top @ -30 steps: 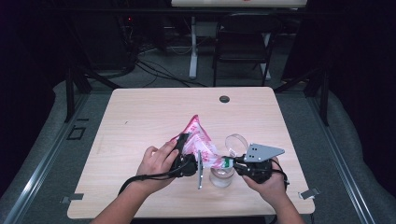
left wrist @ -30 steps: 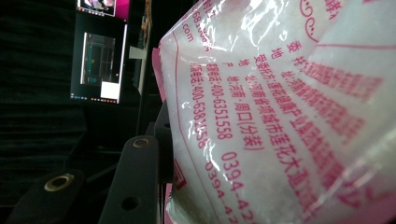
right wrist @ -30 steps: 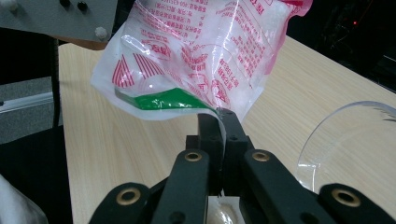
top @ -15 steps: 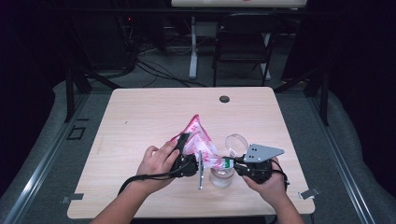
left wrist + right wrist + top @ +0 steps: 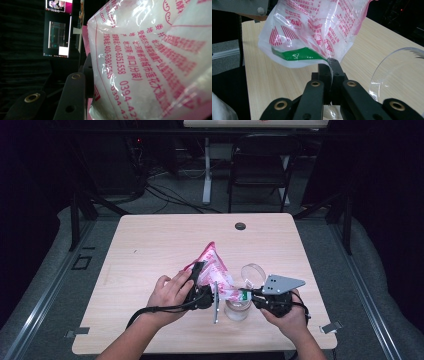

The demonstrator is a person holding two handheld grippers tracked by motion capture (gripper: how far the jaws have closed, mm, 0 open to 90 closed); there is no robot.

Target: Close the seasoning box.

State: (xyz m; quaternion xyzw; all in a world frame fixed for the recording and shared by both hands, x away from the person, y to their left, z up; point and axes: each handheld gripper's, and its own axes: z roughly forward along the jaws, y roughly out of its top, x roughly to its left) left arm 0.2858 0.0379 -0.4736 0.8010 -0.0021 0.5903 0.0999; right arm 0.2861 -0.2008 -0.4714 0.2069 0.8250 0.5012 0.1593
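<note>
Reading the bag [image 5: 155, 62], we make out pink Chinese print and the numbers 400-6351558. Our left gripper [image 5: 202, 292] clamps its body above the counter [image 5: 150, 250]; our right gripper [image 5: 329, 67] pinches its green-striped corner over the jar [image 5: 237, 309]. Nothing has shifted since earlier.

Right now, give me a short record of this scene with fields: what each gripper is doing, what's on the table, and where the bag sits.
left gripper: clamped on the bag's body
right gripper: shut on the bag's lower edge
bag: clear plastic, pink print, white grains, held tilted over the jar
jar: clear, upright, beneath the bag
lid: clear, beside the jar
table: light wood
</note>
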